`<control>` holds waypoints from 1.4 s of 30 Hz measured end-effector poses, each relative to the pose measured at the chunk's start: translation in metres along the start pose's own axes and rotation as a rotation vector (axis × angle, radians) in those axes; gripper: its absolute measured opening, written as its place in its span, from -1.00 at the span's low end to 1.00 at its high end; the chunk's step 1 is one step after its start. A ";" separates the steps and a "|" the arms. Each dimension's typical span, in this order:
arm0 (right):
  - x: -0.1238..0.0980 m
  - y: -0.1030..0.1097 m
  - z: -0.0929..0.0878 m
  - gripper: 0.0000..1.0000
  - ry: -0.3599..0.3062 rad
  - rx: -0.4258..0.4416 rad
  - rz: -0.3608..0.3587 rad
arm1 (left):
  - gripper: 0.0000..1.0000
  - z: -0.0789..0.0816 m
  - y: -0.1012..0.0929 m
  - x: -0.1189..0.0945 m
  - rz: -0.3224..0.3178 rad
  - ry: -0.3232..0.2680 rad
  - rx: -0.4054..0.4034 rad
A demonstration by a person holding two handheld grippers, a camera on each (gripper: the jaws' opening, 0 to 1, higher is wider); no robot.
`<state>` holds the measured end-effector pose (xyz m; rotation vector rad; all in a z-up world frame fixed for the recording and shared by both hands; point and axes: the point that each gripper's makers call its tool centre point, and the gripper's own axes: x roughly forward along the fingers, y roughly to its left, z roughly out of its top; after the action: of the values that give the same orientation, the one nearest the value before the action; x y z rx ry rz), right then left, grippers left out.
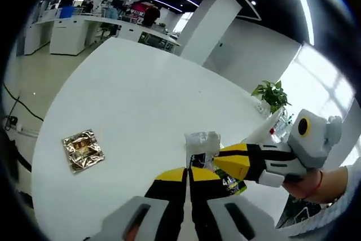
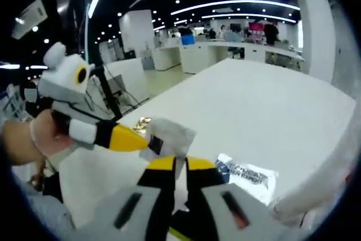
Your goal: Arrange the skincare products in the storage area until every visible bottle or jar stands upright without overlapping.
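Note:
A small translucent sachet (image 1: 202, 141) with a dark end hangs above the white table (image 1: 130, 94). My left gripper (image 1: 188, 174) has its yellow-tipped jaws closed together under the sachet's lower edge. My right gripper (image 1: 225, 162) reaches in from the right and meets the sachet's lower right corner. In the right gripper view the same sachet (image 2: 169, 135) sits just above my right gripper (image 2: 180, 163), whose jaws are closed, and my left gripper (image 2: 141, 141) pinches its left edge. A gold foil sachet (image 1: 83, 149) lies flat on the table. A silver printed sachet (image 2: 248, 176) lies flat beside the right jaws.
A green and black packet (image 1: 234, 185) lies on the table under the right gripper. A potted plant (image 1: 272, 94) stands at the table's far right edge. A hand (image 1: 316, 183) holds the right gripper. Office desks (image 1: 67, 32) and people are beyond the table.

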<state>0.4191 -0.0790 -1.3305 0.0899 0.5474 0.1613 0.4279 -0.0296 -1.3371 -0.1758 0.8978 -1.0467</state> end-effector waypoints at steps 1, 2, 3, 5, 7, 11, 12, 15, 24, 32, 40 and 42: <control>0.004 -0.002 -0.004 -0.87 0.015 0.000 -0.001 | -0.96 0.000 0.002 0.003 0.005 0.006 -0.002; 0.006 -0.004 -0.007 -0.87 0.028 0.006 -0.007 | -0.96 -0.001 0.003 0.005 0.009 0.010 -0.004; 0.008 -0.005 -0.009 -0.87 0.032 0.006 -0.008 | -0.96 -0.001 0.005 0.007 0.012 0.014 -0.005; 0.012 -0.006 -0.014 -0.87 0.053 0.011 -0.012 | -0.96 -0.004 0.009 0.012 0.034 0.024 -0.002; 0.013 -0.007 -0.016 -0.87 0.058 0.012 -0.017 | -0.96 -0.006 0.012 0.017 0.054 0.029 0.014; 0.018 -0.014 -0.020 -0.87 0.069 0.023 -0.031 | -0.95 -0.008 0.015 0.024 0.061 0.037 0.022; 0.019 -0.016 -0.022 -0.87 0.078 0.028 -0.032 | -0.95 -0.009 0.016 0.026 0.062 0.040 0.023; 0.023 -0.019 -0.026 -0.87 0.092 0.054 -0.037 | -0.95 -0.011 0.019 0.032 0.077 0.049 0.028; 0.033 -0.024 -0.036 -0.87 0.125 0.015 -0.037 | -0.94 -0.013 0.032 0.045 0.116 0.065 0.027; 0.039 -0.032 -0.039 -0.86 0.135 0.045 -0.037 | -0.93 -0.016 0.037 0.054 0.136 0.093 0.053; 0.042 -0.036 -0.044 -0.87 0.144 0.075 -0.045 | -0.95 -0.016 0.043 0.057 0.152 0.097 0.044; 0.042 -0.036 -0.046 -0.86 0.152 0.074 -0.043 | -0.95 -0.016 0.046 0.057 0.165 0.097 0.057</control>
<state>0.4352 -0.1049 -1.3958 0.1384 0.7063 0.1068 0.4585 -0.0473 -1.4030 -0.0035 0.9522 -0.9316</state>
